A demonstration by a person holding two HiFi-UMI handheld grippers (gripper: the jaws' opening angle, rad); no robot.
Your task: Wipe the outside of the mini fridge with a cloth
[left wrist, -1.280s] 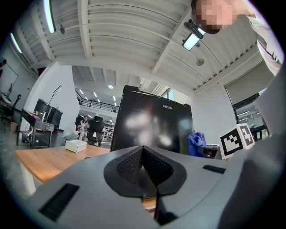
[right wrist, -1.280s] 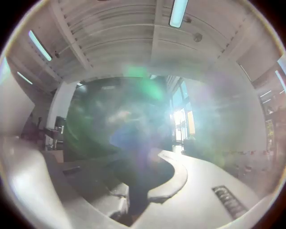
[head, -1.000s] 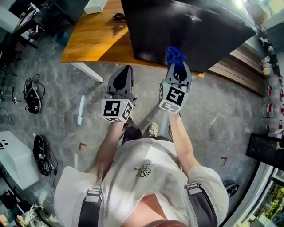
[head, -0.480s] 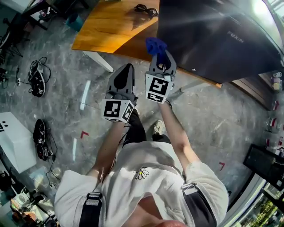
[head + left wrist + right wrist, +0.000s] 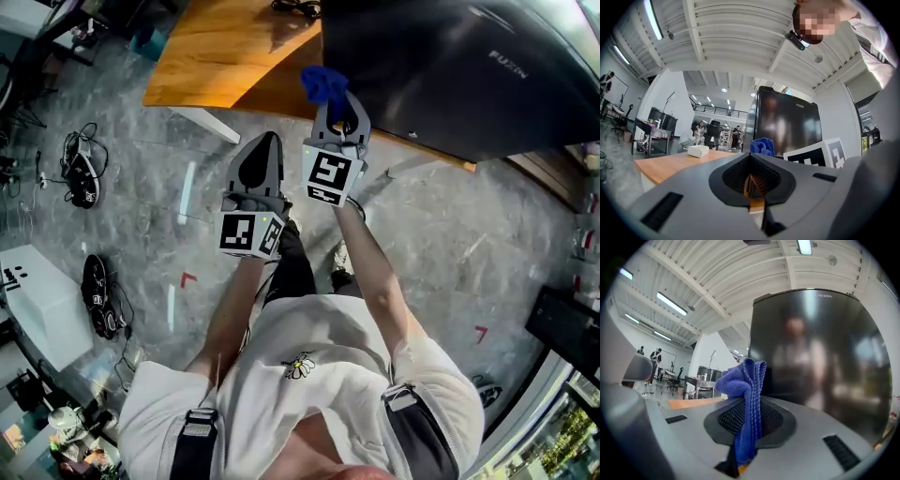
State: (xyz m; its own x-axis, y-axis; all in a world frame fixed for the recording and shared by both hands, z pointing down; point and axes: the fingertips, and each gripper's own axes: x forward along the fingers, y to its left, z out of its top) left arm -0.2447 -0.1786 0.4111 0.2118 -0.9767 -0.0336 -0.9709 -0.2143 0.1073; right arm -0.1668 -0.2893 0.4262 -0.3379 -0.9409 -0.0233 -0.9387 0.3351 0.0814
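Note:
The black mini fridge [image 5: 450,66] stands on a wooden table [image 5: 216,56] and fills the top right of the head view; its glossy front [image 5: 820,352] looms in the right gripper view. My right gripper [image 5: 336,117] is shut on a blue cloth [image 5: 323,82], whose bunched end [image 5: 747,394] sticks out past the jaws, close to the fridge's left front corner. My left gripper [image 5: 259,167] hangs lower and to the left, jaws together with nothing between them [image 5: 754,187]. From the left gripper view the fridge [image 5: 785,117] and the cloth [image 5: 761,146] show ahead.
A small white box [image 5: 698,150] lies on the table. Cables and dark gear [image 5: 80,169] lie on the grey floor at the left, beside a white case [image 5: 37,300]. A table leg [image 5: 211,124] slants down near my left gripper. People sit in the far background.
The right gripper with the cloth has shifted left from the fridge's front toward its left corner and the table edge. The left gripper has stayed roughly put.

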